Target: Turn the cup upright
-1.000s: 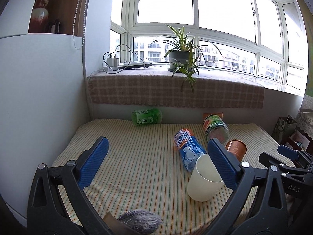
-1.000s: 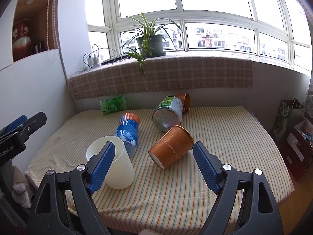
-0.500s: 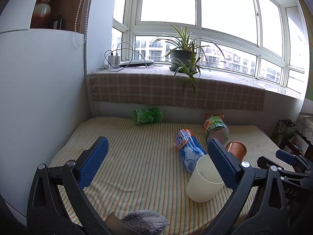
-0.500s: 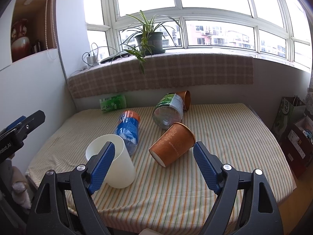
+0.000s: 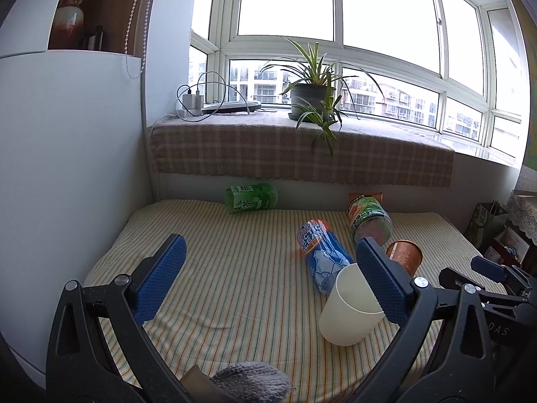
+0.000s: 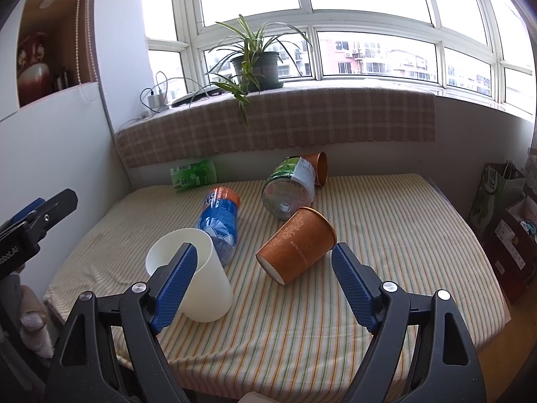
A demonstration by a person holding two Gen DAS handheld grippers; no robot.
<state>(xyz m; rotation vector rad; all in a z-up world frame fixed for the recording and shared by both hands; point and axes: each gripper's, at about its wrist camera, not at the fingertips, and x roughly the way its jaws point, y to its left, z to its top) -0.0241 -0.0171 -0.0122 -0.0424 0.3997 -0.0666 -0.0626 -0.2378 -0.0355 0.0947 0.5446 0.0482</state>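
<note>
The orange cup [image 6: 297, 245] lies on its side on the striped bed [image 6: 396, 235], mouth toward 7 o'clock, base touching the green-labelled bottle [image 6: 290, 186] at 12 o'clock. A white cup [image 6: 198, 278] stands upright at 9 o'clock, against a blue bottle [image 6: 218, 221]. The right gripper [image 6: 261, 283] hovers just short of the orange cup, jaws spread wide and empty. Best approach, I judge: straddle the cup's middle, pinch gently so the paper wall doesn't crush, then rotate the mouth upward. The left gripper [image 5: 268, 277] waits spread, holding nothing.
</note>
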